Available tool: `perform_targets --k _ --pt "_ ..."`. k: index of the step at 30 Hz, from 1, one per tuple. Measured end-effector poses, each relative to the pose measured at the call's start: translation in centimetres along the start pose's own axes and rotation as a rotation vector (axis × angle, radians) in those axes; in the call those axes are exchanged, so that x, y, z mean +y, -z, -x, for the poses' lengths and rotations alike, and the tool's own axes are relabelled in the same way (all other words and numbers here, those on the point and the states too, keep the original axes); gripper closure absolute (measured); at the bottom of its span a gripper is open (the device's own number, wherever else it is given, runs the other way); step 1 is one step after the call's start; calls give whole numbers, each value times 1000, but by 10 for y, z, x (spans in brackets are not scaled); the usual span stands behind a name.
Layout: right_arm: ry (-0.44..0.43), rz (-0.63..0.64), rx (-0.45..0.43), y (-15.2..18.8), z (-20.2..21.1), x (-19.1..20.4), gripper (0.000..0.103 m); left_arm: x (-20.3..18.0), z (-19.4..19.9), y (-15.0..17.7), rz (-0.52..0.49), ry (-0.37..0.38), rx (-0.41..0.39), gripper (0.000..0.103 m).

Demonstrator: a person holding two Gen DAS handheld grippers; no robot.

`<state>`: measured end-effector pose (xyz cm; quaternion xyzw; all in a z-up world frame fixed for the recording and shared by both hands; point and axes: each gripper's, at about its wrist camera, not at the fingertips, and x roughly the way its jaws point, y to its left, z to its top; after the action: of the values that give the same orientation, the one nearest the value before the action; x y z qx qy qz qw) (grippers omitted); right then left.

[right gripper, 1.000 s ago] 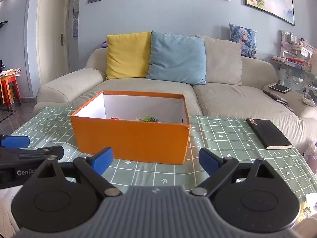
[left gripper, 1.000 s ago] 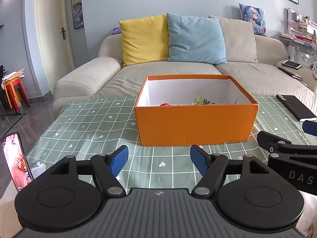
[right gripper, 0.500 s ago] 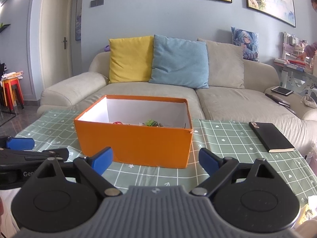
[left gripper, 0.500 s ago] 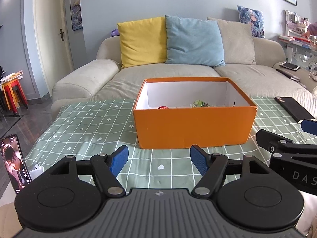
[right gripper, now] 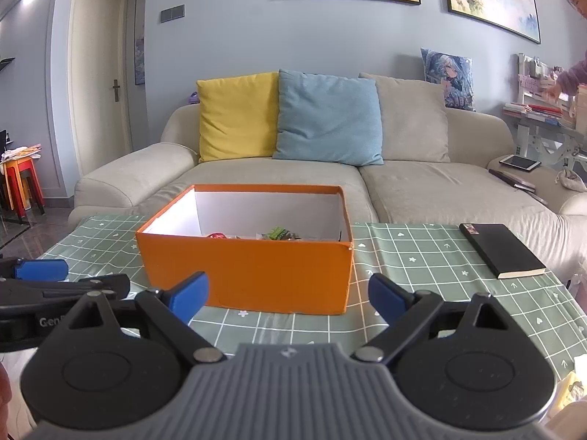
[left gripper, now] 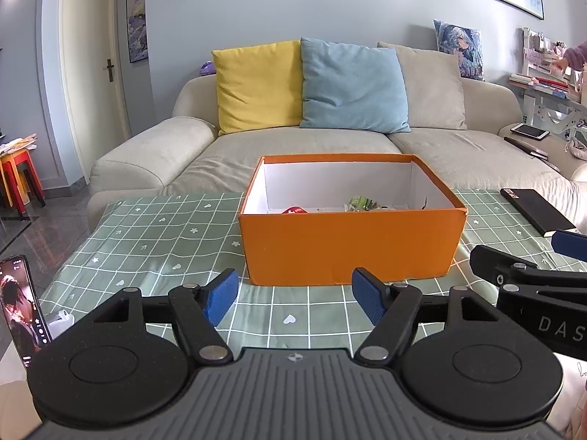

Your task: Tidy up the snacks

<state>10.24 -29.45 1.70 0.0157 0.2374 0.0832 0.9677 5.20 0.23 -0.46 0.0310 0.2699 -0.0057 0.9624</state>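
Above the near table edge, left gripper (left gripper: 292, 297) and right gripper (right gripper: 288, 297) have risen slightly, both spread wide, empty. Snacks (left gripper: 361, 204) lie in the orange box (left gripper: 348, 247); task likely finished.

Orange box (left gripper: 348, 245), green-checked surface (left gripper: 154, 242).
The box is white inside; the cloth has white lines, hearts and stars. Behind: yellow cushion (left gripper: 258, 86), blue cushion (left gripper: 352, 84), black notebook (right gripper: 500, 249).

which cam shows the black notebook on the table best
The right wrist view: the flat black rectangular notebook lies whole on the green checked tablecloth. In the left wrist view the notebook sits at the right edge, its near corner hidden behind the other gripper.
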Motion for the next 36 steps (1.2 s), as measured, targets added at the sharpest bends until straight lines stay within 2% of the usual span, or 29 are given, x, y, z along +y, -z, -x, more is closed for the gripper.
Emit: perform_targets --k 29,36 --pt "-8 9 1 0 1 -1 10 0 1 -1 -1 -1 4 20" --pt "-10 11 5 -1 1 -1 9 1 -4 0 -2 -4 26 20"
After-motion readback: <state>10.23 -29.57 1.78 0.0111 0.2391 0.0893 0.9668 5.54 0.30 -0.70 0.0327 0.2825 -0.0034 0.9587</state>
